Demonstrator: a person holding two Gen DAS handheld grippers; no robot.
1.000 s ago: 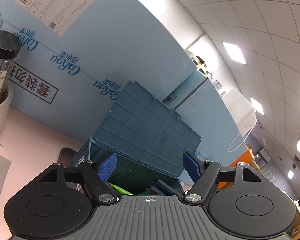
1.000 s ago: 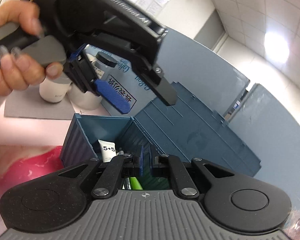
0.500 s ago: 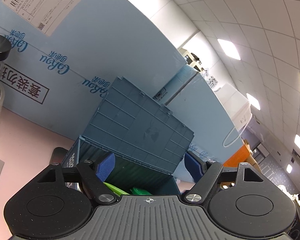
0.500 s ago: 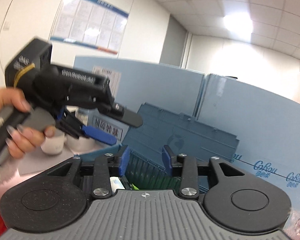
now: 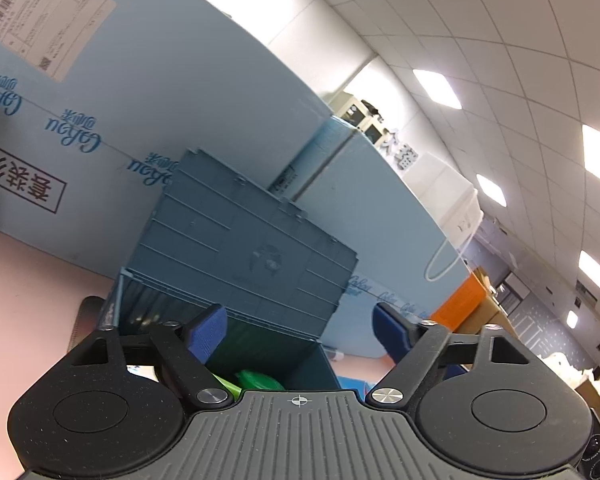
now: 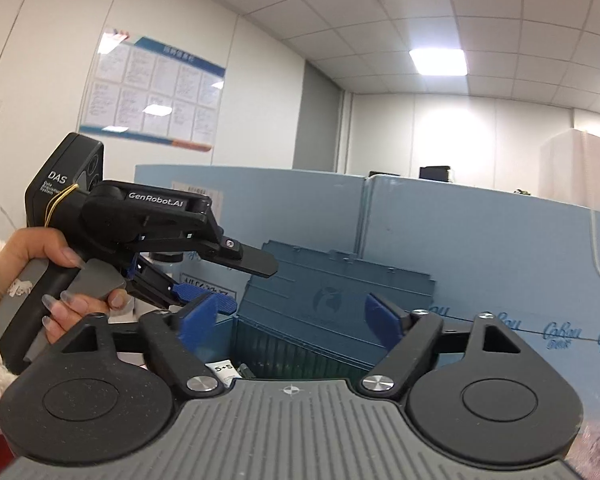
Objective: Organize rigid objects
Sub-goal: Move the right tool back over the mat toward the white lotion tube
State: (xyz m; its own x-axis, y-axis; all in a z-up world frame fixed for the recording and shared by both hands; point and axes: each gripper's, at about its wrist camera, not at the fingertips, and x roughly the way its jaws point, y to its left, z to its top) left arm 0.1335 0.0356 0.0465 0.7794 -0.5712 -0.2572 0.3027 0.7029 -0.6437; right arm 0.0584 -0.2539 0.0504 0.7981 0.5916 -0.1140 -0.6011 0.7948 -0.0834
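A blue-grey plastic crate point(image 5: 236, 248) with its lid standing open sits on the pink table against blue boxes; it also shows in the right wrist view point(image 6: 332, 304). Green items point(image 5: 256, 380) lie inside, and a white tube marked "5+5" point(image 6: 222, 370). My left gripper point(image 5: 300, 330) is open and empty, raised above the crate's near edge; it also shows from the side in the right wrist view point(image 6: 236, 280). My right gripper point(image 6: 296, 320) is open and empty, above the crate's front.
Large light-blue cardboard boxes point(image 5: 120, 128) stand right behind the crate. A dark flat object point(image 5: 86, 320) lies on the pink table point(image 5: 28, 280) left of the crate. An orange box point(image 5: 460, 300) stands further right.
My right gripper has opened from shut and tilted upward, away from the crate. My left gripper has stayed open and drawn back and up a little.
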